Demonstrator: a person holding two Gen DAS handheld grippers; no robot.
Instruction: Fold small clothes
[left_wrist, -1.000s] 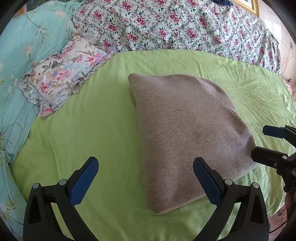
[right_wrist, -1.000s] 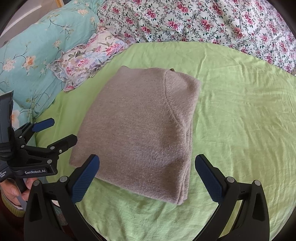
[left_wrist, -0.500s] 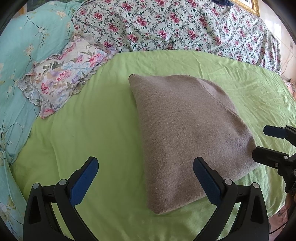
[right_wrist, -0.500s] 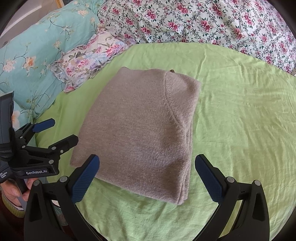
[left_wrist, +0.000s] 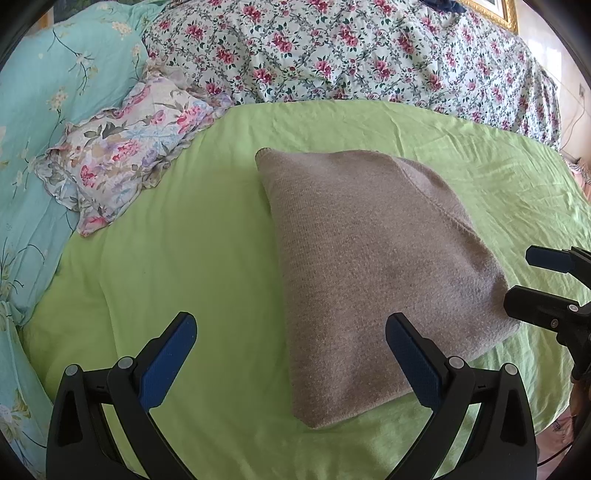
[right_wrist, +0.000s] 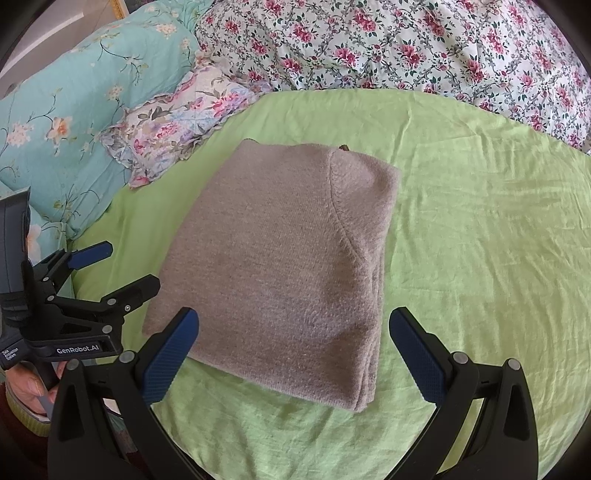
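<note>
A folded taupe knit sweater (right_wrist: 280, 266) is laid flat on a light green sheet (right_wrist: 480, 240), a raglan seam curving across its upper layer. The left gripper (left_wrist: 291, 354) is held spread wide above the sheet near the sweater's corner, nothing between its fingers. The right gripper (right_wrist: 293, 347) is likewise parted and ungrasping, above the sweater's near edge. A ruffled floral pillow (left_wrist: 125, 155) lies beyond, flanked by a turquoise floral pillow (right_wrist: 70, 122) and a rose-patterned quilt (left_wrist: 351, 51).

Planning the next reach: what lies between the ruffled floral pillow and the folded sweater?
Only bare green sheet between ruffled floral pillow and folded sweater, clearest in the left wrist view.
</note>
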